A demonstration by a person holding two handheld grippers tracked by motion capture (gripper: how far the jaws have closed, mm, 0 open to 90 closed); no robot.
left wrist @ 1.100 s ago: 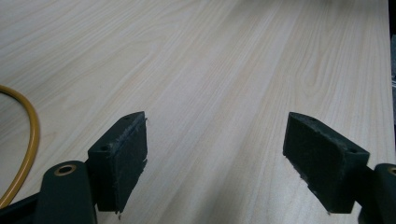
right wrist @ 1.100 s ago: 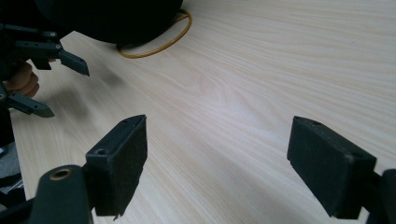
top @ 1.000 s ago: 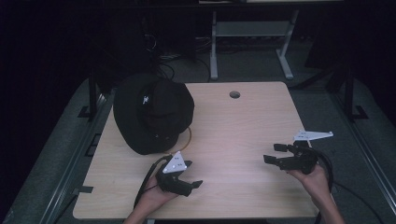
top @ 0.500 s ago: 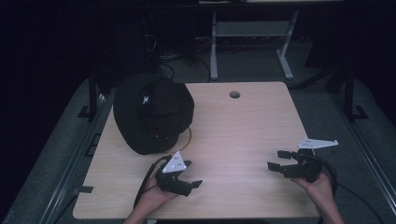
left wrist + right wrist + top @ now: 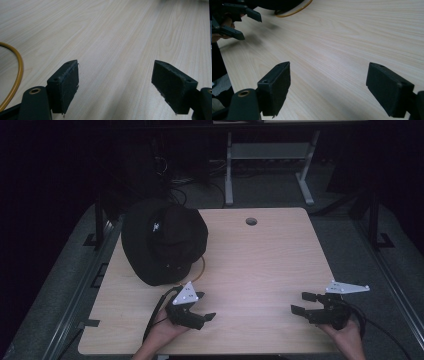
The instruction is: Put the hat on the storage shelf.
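High view: floppy black hat (image 5: 164, 242) on pale woodgrain table (image 5: 260, 260); both grippers' jaws spread, empty.

Probably lab: dim room, bare wooden desk (image 5: 260, 265), floor cables (image 5: 180, 180).

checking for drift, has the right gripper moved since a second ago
Yes. The right gripper has come back toward the table's near edge, away from the cable hole.

Hat (image 5: 164, 241) blocks far-left; table (image 5: 265, 265) elsewhere open (bare wood).
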